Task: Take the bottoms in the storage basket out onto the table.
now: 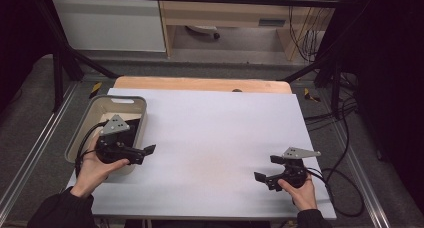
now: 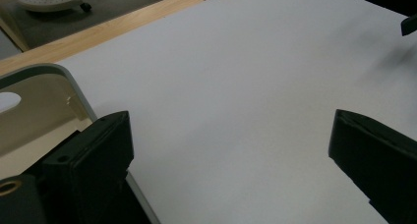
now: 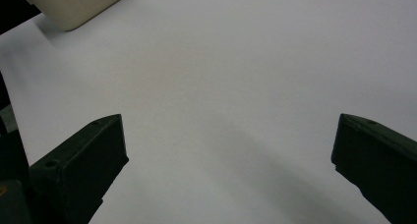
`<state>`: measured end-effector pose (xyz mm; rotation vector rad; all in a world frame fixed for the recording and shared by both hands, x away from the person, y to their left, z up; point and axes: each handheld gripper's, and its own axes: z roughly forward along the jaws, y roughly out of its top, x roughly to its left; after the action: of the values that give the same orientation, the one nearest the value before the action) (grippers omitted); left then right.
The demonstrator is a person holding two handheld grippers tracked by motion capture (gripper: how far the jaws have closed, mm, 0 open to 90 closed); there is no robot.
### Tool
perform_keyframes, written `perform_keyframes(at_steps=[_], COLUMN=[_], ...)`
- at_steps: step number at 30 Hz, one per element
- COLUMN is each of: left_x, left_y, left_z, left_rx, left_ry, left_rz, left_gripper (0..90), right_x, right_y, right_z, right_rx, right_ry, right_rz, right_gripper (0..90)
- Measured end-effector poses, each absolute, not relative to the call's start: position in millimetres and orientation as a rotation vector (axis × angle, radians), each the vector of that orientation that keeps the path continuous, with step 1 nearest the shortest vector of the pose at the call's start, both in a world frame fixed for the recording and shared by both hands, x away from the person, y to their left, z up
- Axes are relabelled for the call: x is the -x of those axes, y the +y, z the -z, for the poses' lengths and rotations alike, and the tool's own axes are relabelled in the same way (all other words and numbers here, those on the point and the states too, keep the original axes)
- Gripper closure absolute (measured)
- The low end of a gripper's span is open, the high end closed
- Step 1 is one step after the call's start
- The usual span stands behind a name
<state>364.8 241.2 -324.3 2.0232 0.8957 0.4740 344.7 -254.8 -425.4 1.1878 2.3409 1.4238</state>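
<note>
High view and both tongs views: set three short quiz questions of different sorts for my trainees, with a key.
1. True or false: the left tongs grip a cup.
2. Which is nearest the left tongs? A) beige bin B) wooden table edge C) right tongs
3. Fill in: the jaws of both tongs stand ____.

Key: 1 false, they hold nothing; 2 A; 3 open, over the white sheet.
</note>
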Motion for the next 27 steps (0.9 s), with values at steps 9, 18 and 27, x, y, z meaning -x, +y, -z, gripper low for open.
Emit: perform_keyframes(at_steps=[9,18,27], left_x=[-369.3,-371.3,-374.6], left_y=[254.7,268.1,286.0], left_z=[318.2,316.5,320.6], left_rx=[-2.008,-2.0,-2.003], left_ry=[0.931,0.963,1.027], left_rz=[-0.493,-0.52,-0.557], left_gripper=[2.7,2.5,2.4], right_x=[-344.9,-344.8,-344.7], right_y=[-254.6,-254.5,-254.1], right_z=[425.7,425.7,425.9], right_rx=[-1.187,-1.188,-1.194], right_ry=[2.344,2.345,2.348], right_rz=[-1.422,-1.423,-1.421], right_gripper=[0.7,0.7,0.7])
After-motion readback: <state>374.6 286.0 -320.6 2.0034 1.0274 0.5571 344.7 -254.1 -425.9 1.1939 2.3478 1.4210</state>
